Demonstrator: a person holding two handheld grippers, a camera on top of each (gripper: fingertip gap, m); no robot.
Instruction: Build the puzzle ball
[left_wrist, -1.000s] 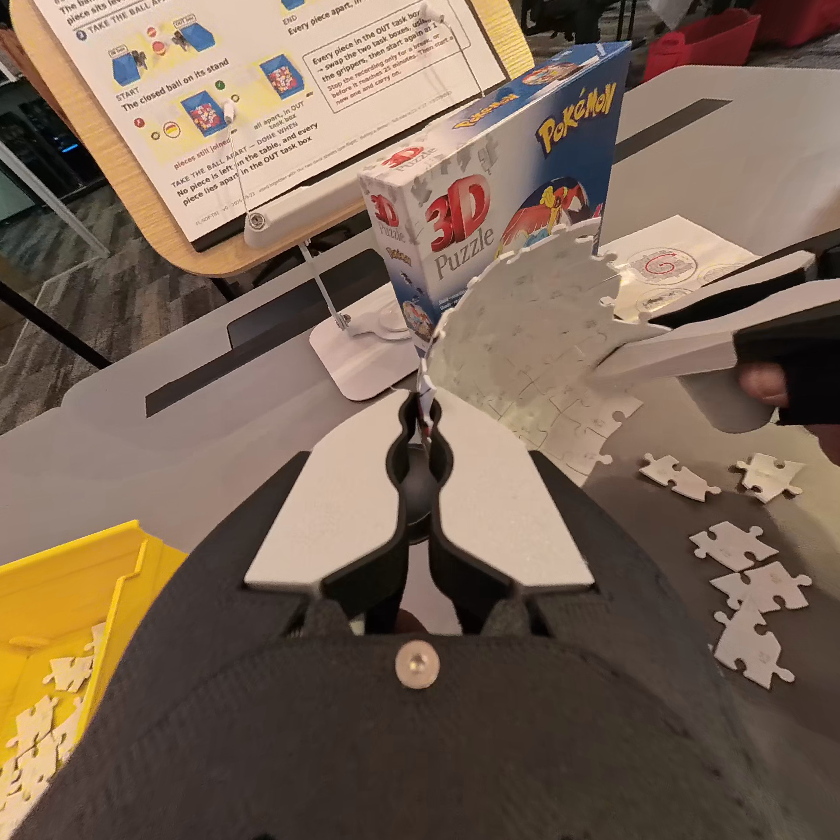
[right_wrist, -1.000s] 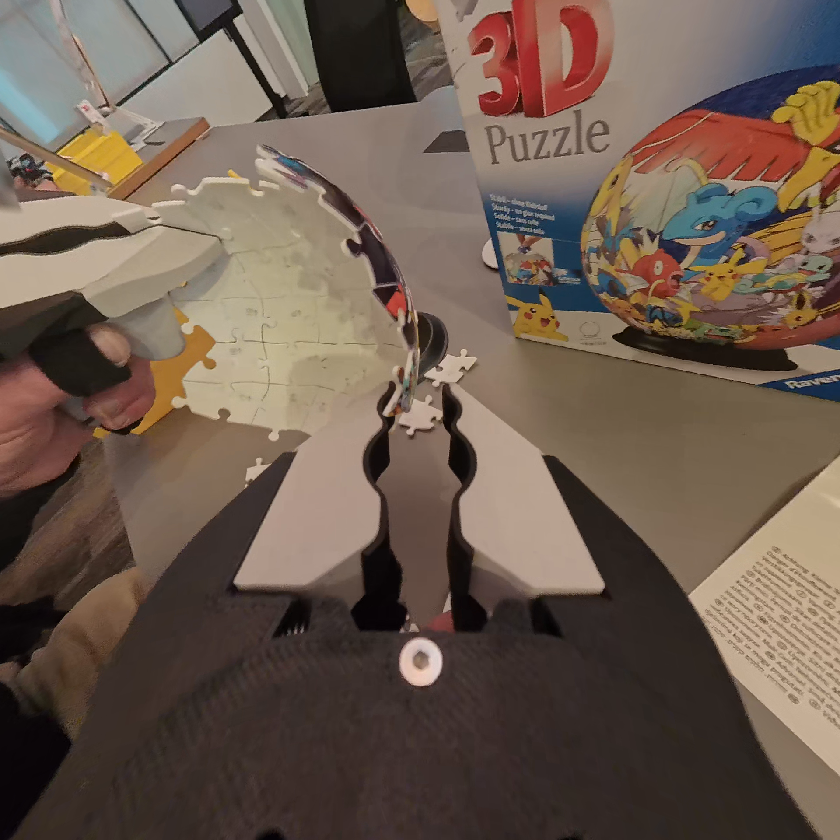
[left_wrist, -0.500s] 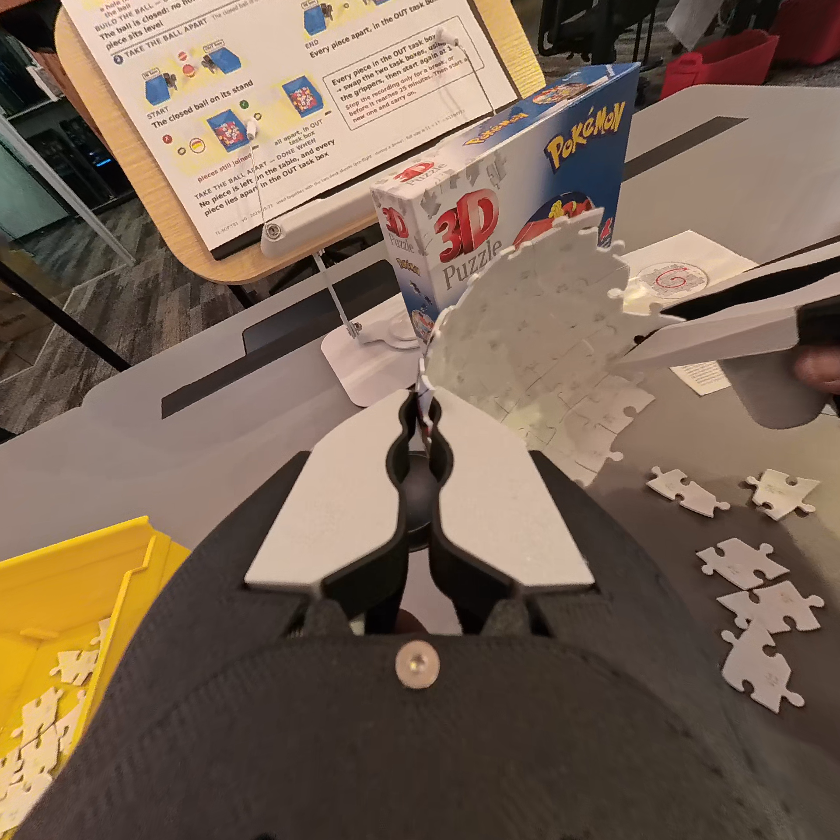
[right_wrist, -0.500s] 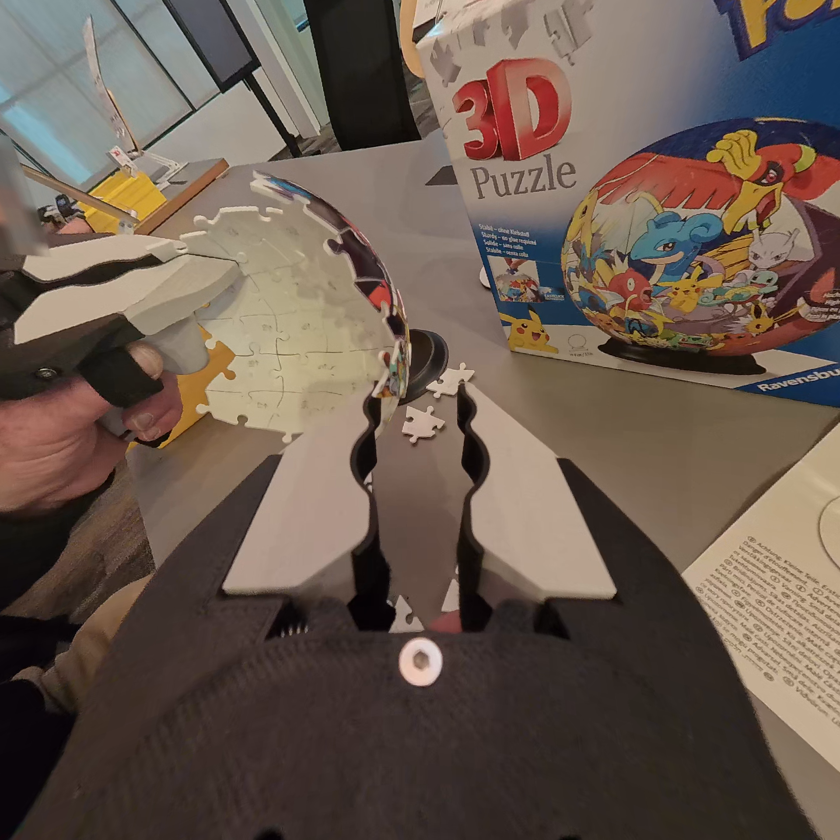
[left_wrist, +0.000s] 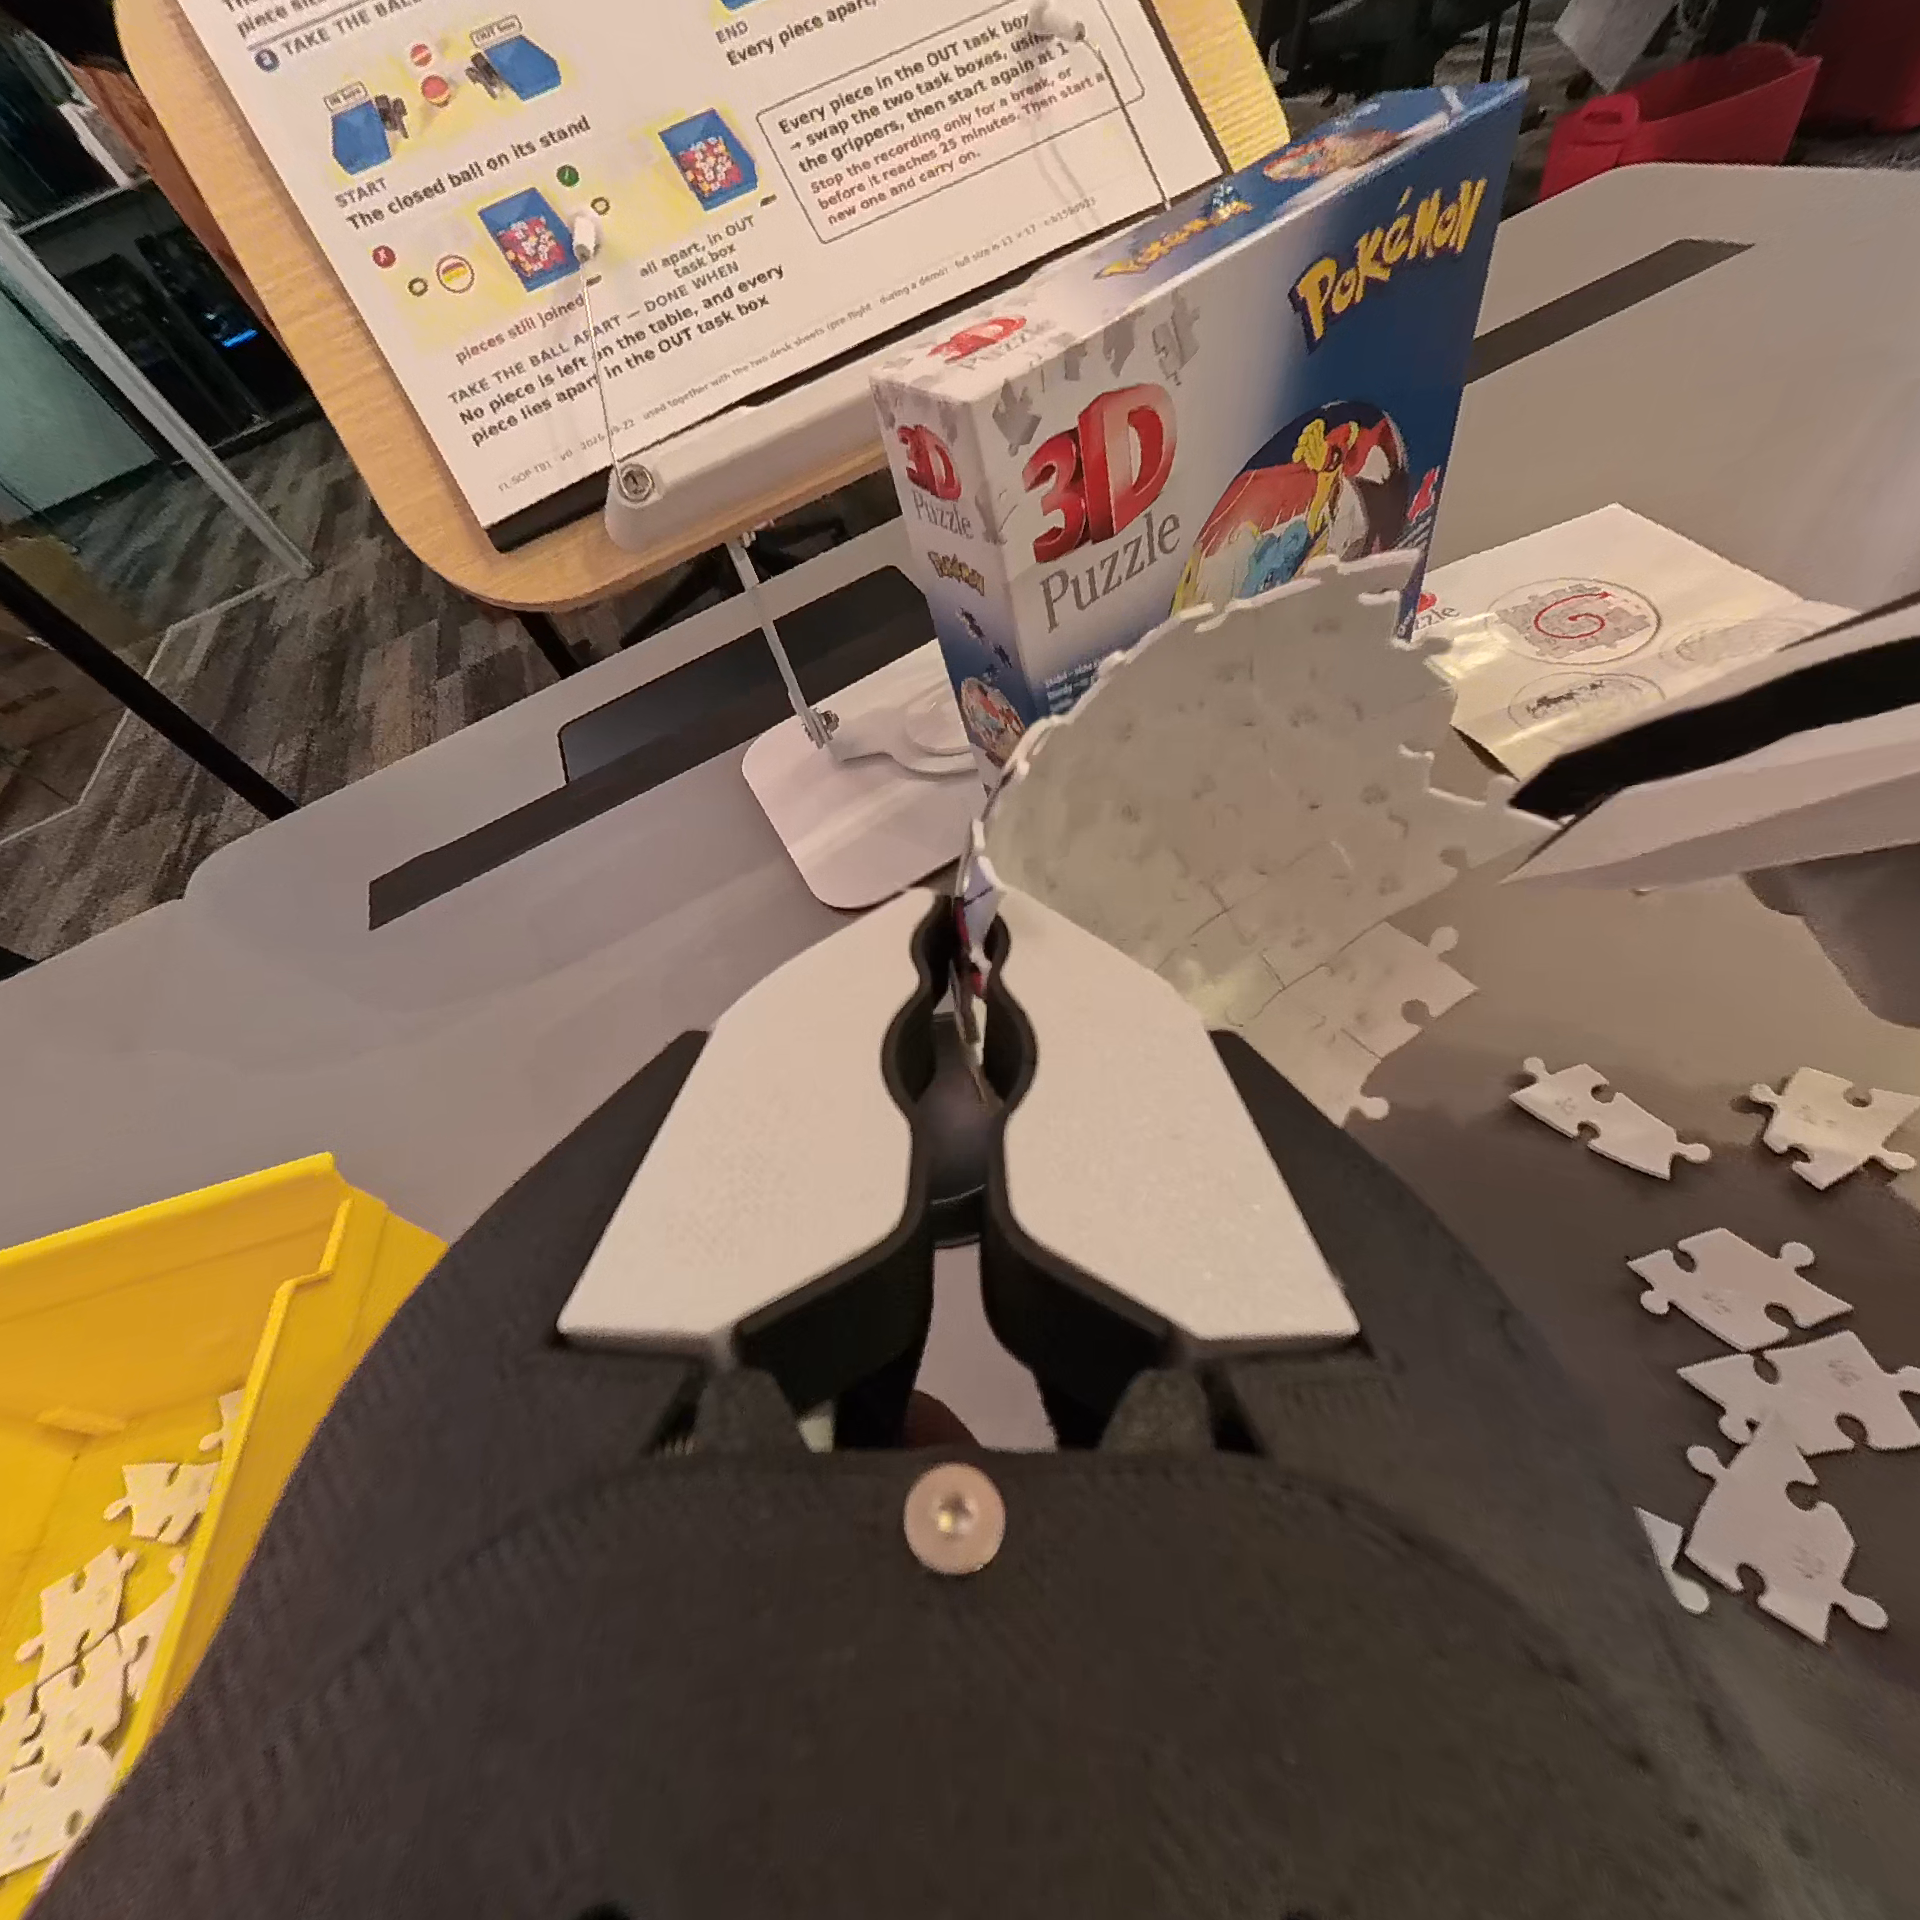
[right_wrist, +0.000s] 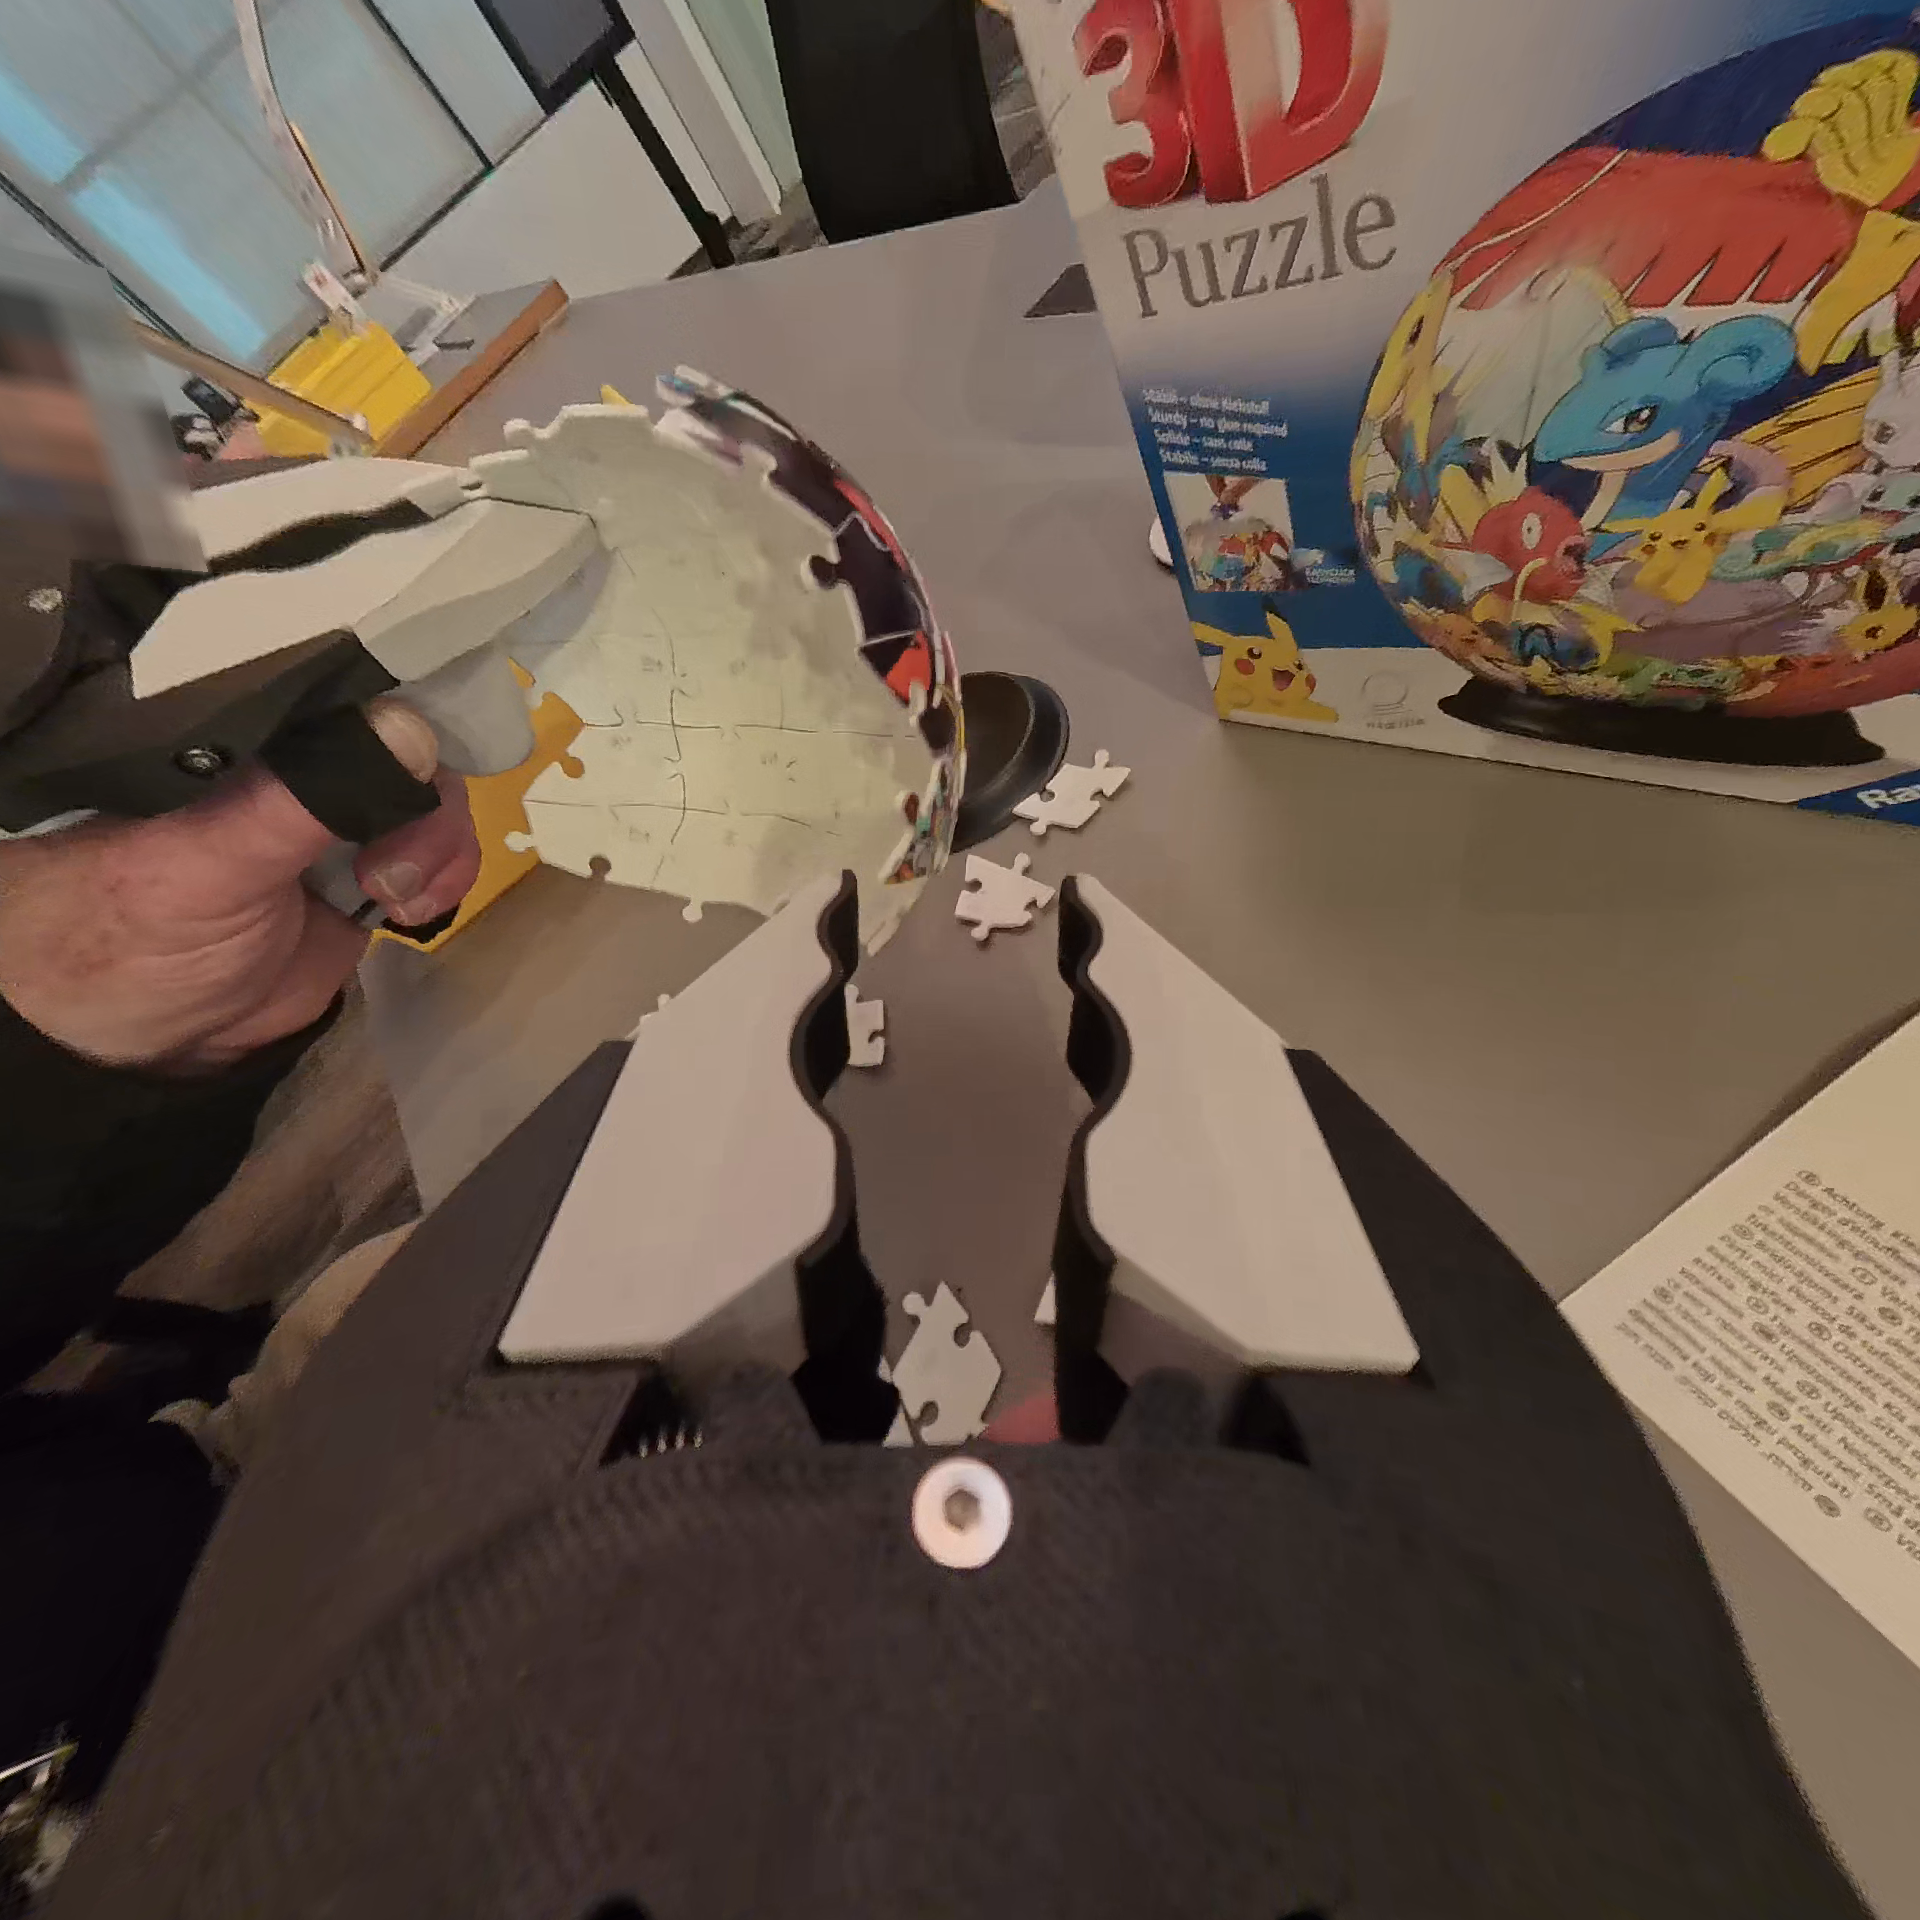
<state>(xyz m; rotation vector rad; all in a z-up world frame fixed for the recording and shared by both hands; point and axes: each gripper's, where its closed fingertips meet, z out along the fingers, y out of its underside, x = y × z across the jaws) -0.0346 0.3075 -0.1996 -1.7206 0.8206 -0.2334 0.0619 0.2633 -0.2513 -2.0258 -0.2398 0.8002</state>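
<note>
The half-built puzzle ball shell (left_wrist: 1226, 790) is a curved bowl of joined pieces, white inside and printed outside, held above the table. My left gripper (left_wrist: 966, 925) is shut on the shell's rim, which stands edge-on between the fingers. In the right wrist view the shell (right_wrist: 727, 675) hangs from the left gripper (right_wrist: 488, 499) at its far rim. My right gripper (right_wrist: 961, 904) is open and empty, its left fingertip just beside the shell's near rim. It also shows in the left wrist view (left_wrist: 1538, 810), at the shell's right edge.
A black ball stand (right_wrist: 1013, 738) sits behind the shell. Loose white pieces (left_wrist: 1600, 1117) lie on the grey table (left_wrist: 364, 987), some under my right gripper (right_wrist: 997, 894). A yellow bin (left_wrist: 156, 1299) holds more pieces. The puzzle box (right_wrist: 1558, 416), an instruction board (left_wrist: 675, 208) and a leaflet (right_wrist: 1787, 1299) stand around.
My right gripper's jaws have widened and come off the shell's rim, drawing back a little. The left gripper keeps its hold and has carried the shell slightly up and away.
</note>
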